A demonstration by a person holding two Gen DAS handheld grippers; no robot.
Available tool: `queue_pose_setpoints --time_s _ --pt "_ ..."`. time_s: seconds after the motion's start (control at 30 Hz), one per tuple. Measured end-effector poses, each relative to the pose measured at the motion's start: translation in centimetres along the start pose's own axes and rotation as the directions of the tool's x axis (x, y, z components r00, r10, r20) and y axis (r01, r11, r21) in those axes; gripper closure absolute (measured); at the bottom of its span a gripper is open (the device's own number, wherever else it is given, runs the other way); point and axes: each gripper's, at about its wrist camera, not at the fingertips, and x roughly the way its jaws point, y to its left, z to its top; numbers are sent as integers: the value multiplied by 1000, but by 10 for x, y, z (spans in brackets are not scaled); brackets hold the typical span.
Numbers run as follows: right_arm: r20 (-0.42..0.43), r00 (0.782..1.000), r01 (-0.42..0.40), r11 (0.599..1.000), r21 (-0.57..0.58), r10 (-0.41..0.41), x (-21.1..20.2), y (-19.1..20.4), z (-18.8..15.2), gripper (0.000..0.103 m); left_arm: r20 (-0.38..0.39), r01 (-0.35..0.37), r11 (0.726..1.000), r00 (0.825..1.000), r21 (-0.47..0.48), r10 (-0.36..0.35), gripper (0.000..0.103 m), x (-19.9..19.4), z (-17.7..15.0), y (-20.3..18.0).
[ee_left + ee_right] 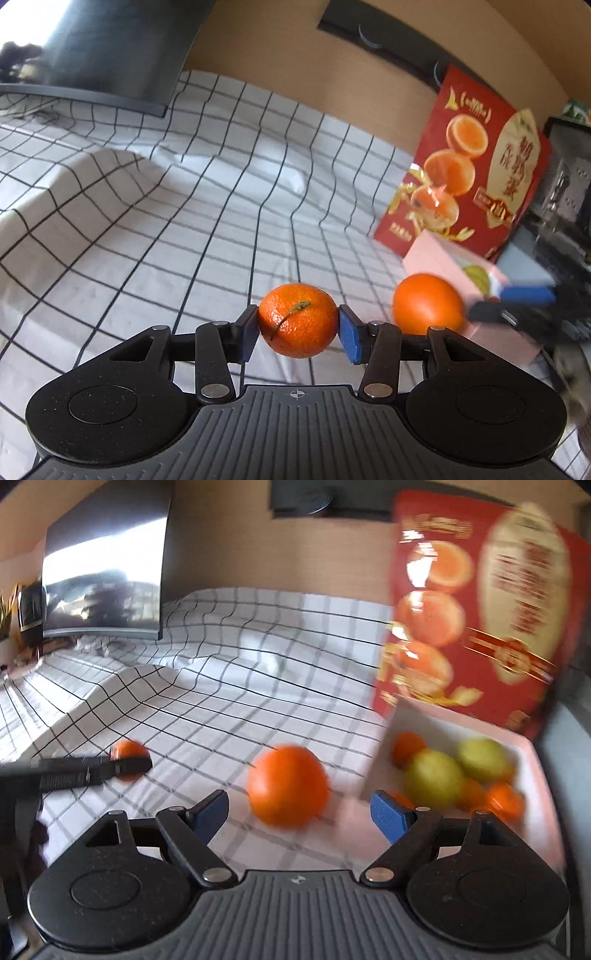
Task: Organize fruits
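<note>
Orange and pebbled, the mandarin is sitting low in the centre of the left wrist view, where we are clamping it between the blue pads of the left gripper, above the checked cloth covering the tabletop. Just right of it, a larger smooth orange is lying on the cloth beside the pink-white box. In the right wrist view we are holding the right gripper with its jaws wide apart, nothing between the pads, the blurred orange just beyond them. Inside the box at the right of that frame, green and orange fruits are lying together, and a red carton is standing behind it.
</note>
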Motion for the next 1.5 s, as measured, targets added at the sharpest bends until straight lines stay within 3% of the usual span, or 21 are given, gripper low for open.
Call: queue_pose_setpoints --time_s 0.13,0.3,0.47,0.53,0.63,0.73,0.87,0.93,1.1,1.17,1.3,1.5 --pt "-67 996 59 994 -88 -65 51 26 24 18 7 25 999 1000 22 -25 52 -3 -2 -3" --pt "-131 977 146 974 -173 -170 93 37 23 18 -5 33 999 999 0 -33 52 0 -1 2" --pt "-191 965 152 977 -150 -179 109 35 17 22 -1 31 1000 1000 -3 -31 52 -1 -1 2" --pt "-187 962 167 971 -171 -198 109 40 14 31 -6 26 1000 1000 -8 -26 52 0 -1 3" --pt "-174 960 177 959 -223 -218 103 48 9 32 -12 22 1000 1000 -13 -22 52 1 0 3" --pt "-171 970 135 966 -222 -174 88 49 2 32 -14 22 1000 1000 -15 -22 52 1 -1 4" --pt "-218 976 -10 990 -140 -21 51 42 -13 32 -11 25 1000 1000 -13 -25 52 1 -1 3" --pt "-226 974 -47 992 -119 19 31 36 -27 32 -4 25 1000 1000 -8 -25 52 0 -1 2" --pt "-225 974 -28 999 -45 17 -11 1 -58 32 6 80 996 997 33 -80 52 -9 -6 -10" --pt "-215 976 12 1000 -15 -15 -25 -18 -71 32 -29 151 987 988 46 -150 52 -11 -9 -24" --pt "-194 978 89 995 37 -80 -41 -49 -91 32 -109 287 953 955 98 -276 52 -14 -16 -63" --pt "-170 979 124 989 75 -110 -59 -71 -106 32 -278 446 879 877 170 -391 52 -3 -28 -127"
